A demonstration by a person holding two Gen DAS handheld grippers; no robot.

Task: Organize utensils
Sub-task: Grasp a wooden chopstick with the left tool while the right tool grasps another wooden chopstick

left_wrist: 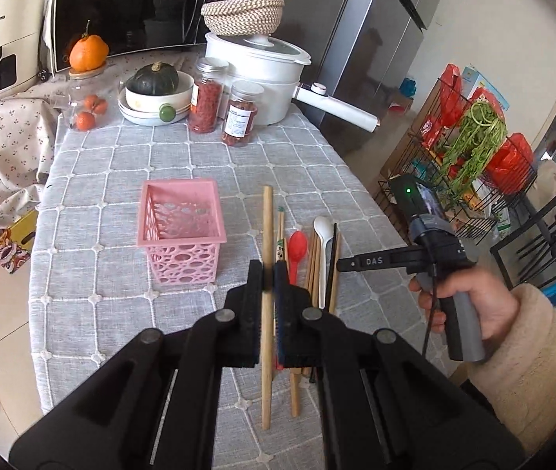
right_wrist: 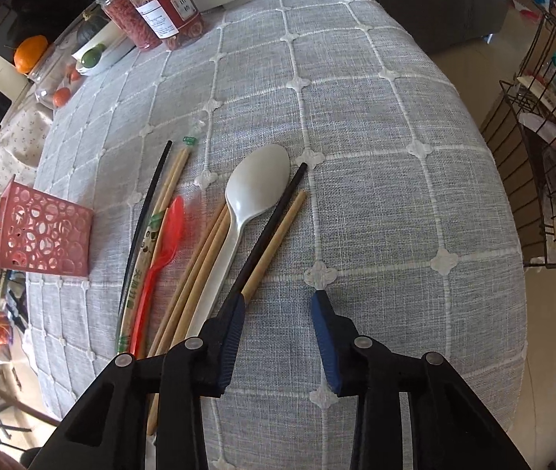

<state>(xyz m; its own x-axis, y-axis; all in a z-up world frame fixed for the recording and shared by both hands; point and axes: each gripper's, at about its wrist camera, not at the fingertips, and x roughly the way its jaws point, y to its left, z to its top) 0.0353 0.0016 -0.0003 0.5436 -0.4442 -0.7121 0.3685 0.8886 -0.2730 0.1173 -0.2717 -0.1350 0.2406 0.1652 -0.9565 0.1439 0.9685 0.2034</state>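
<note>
**Inspector:** Left wrist view: the left gripper (left_wrist: 269, 274) has its fingers pinched on the thick wooden stick (left_wrist: 266, 235). The stick's long axis runs straight ahead along the fingers, on or just above the table (left_wrist: 121, 156); I cannot tell which.

**Onlooker:** And the pink basket (left_wrist: 182, 231)?

**Inspector:** Upright, near, forward and left of that grip. The right gripper (right_wrist: 278, 301) stands spread, just right of the remaining utensils (right_wrist: 238, 215).

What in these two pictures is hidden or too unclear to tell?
- Left view: the wooden stick's middle, covered by the left tool.
- Left view: the pink basket's inside; its walls block it.
- Right view: handle ends of the white spoon and chopsticks, under the right tool.
- Right view: jar label, too small to read.
</note>
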